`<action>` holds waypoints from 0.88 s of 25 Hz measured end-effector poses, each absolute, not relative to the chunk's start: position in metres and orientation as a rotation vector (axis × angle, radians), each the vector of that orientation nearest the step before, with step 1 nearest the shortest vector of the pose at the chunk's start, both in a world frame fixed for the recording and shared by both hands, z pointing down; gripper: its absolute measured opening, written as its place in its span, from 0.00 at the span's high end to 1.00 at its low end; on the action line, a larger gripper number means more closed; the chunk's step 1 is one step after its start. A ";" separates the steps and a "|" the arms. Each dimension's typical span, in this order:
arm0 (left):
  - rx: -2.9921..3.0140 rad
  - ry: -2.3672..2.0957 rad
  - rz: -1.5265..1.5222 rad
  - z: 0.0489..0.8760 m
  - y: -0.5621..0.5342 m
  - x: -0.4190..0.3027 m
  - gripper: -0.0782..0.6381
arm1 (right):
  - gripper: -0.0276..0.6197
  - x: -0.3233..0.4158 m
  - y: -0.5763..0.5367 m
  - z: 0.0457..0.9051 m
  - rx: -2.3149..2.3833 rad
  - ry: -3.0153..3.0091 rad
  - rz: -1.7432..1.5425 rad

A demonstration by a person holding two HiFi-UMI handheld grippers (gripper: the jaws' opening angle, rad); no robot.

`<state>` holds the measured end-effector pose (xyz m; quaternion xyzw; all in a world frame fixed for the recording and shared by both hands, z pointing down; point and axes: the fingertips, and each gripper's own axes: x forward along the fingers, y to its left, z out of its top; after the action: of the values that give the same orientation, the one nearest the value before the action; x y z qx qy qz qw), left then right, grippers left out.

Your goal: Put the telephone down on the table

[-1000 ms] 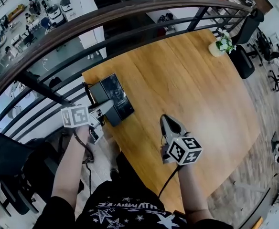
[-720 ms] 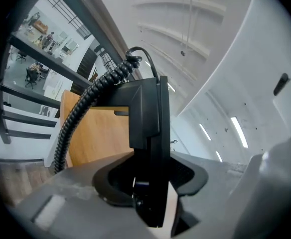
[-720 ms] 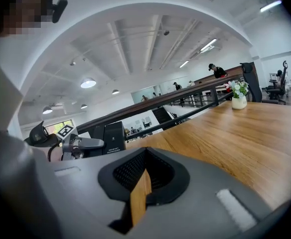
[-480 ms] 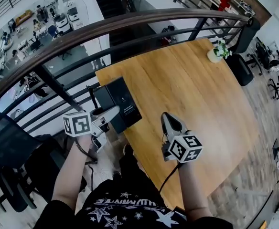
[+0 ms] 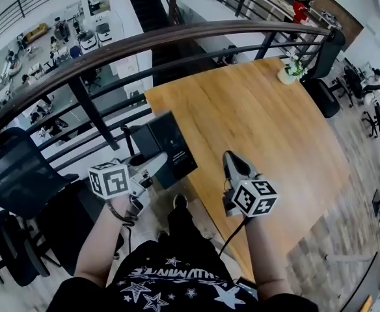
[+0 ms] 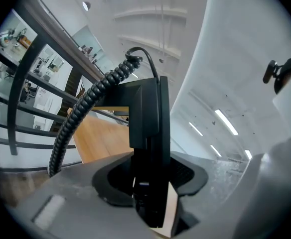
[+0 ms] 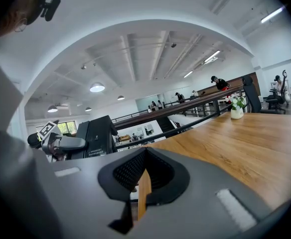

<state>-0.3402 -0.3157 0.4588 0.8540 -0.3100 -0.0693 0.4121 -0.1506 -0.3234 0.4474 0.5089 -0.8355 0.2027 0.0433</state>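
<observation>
The wooden worktop (image 5: 261, 122) runs from centre toward 1 o'clock, with a dark railing (image 5: 177, 34) curving past its far side. The black telephone (image 5: 170, 142) stands on edge at the worktop's 9 o'clock edge, grasped in my left tongs (image 5: 156, 162), its coiled cord (image 6: 80, 118) hanging at 9 o'clock. My right tongs (image 5: 232, 158) are clenched on nothing over the near edge. A flower pot (image 5: 287, 73) sits at 1 o'clock.
</observation>
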 end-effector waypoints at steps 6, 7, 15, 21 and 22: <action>2.206 -0.795 -0.220 0.464 -0.260 -0.342 0.64 | 0.95 -0.156 -0.281 0.455 1.570 -2.569 0.604; 2.206 -0.791 -0.233 0.462 -0.255 -0.343 0.64 | 0.95 -0.157 -0.278 0.452 1.584 -2.573 0.604; 2.207 -0.811 -0.249 0.449 -0.231 -0.337 0.64 | 0.95 -0.157 -0.268 0.435 1.585 -2.627 0.599; 2.201 -0.885 -0.273 0.439 -0.211 -0.312 0.64 | 0.95 -0.137 -0.251 0.436 1.496 -2.658 0.643; 2.196 -0.893 -0.285 0.438 -0.206 -0.308 0.64 | 0.95 -0.133 -0.246 0.436 1.480 -2.664 0.643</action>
<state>-0.3080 -0.2057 0.4378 0.8551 -0.3477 -0.1108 0.3682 -0.1333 -0.2459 0.4360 0.4752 -0.8552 0.2065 0.0137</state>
